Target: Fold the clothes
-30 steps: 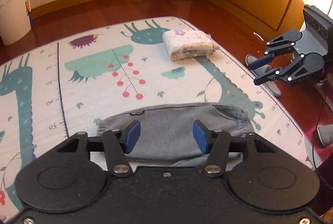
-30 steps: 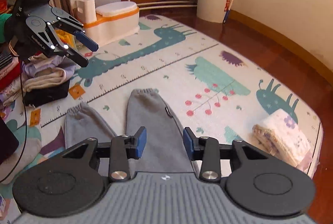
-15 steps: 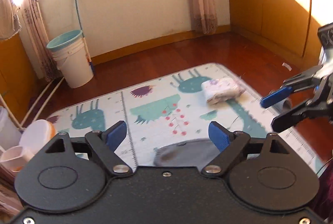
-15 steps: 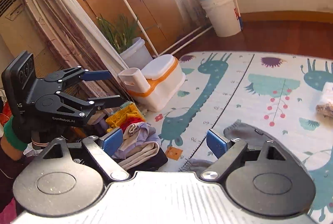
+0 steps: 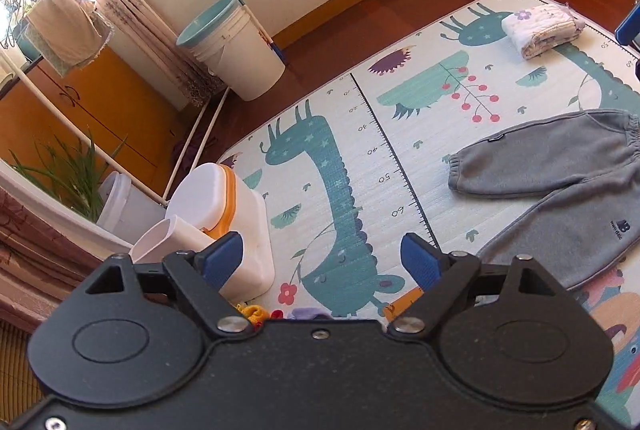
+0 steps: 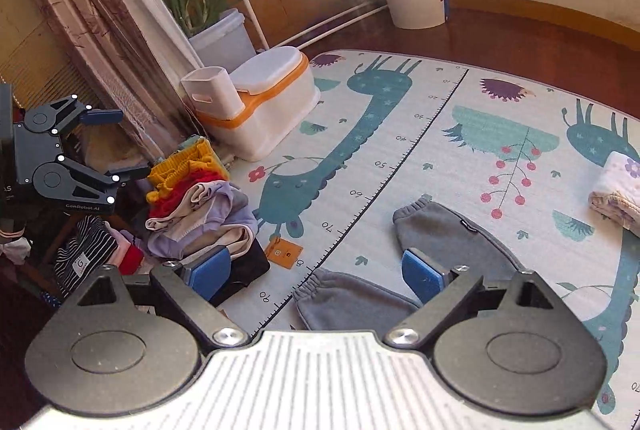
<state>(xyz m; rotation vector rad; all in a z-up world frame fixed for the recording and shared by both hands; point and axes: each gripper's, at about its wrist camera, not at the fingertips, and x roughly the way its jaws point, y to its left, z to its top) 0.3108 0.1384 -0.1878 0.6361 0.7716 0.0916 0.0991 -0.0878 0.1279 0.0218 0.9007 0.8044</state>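
grey sweatpants (image 5: 560, 166) flat on play mat (image 5: 340, 158), legs lengthwise toward ruler print; left gripper (image 5: 322, 262), right gripper (image 6: 320, 274) both wide, empty.

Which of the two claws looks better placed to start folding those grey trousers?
Probably the right gripper: open, grey trousers just beyond its fingertips. The left gripper hangs by the clothes pile.

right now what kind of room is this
Most likely a sunlit room in a home, used for laundry and a small child. A children's play mat with a giraffe height chart covers the wooden floor, a child's potty sits at its edge, and a pile of clothes waits beside it.
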